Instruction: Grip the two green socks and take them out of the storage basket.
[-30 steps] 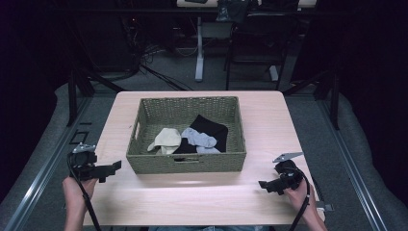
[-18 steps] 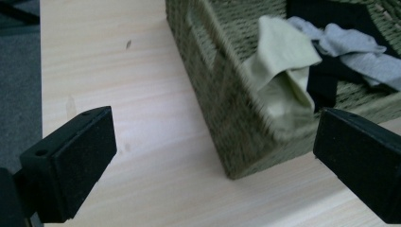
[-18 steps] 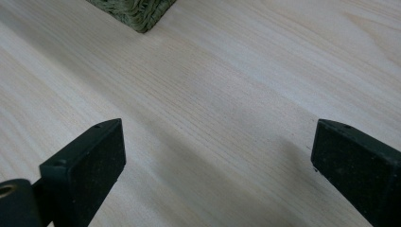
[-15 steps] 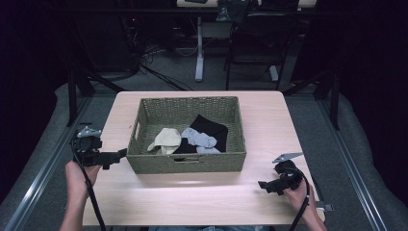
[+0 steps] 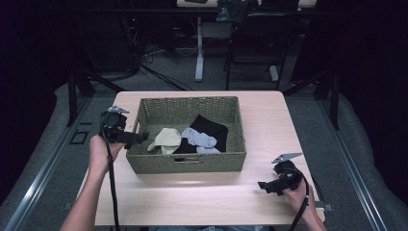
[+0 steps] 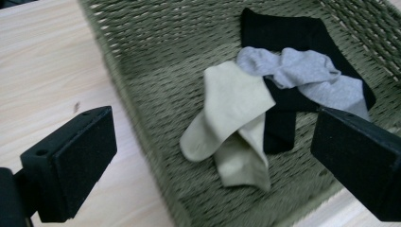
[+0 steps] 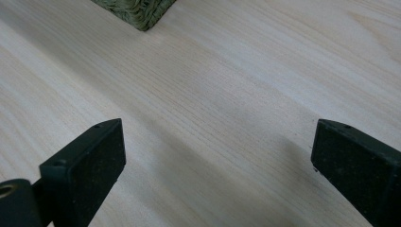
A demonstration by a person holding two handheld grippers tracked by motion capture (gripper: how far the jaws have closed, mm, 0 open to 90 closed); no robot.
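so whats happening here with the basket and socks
A person holds a gripper in each hand at a table. The left gripper, open, hangs over the woven basket's left rim, pointed at the beige socks lying beside grey and black ones. The right gripper rests open near the table's front right.

A: Any legible text, labels, brand marks or numbers this frame?

B: None. Woven basket [image 5: 188, 162], socks and tabletop are all unmarked.

A: Gripper jaws, seen close up?

B: Plain black pads, no print or numbering. Background gear is too dark and small to read.
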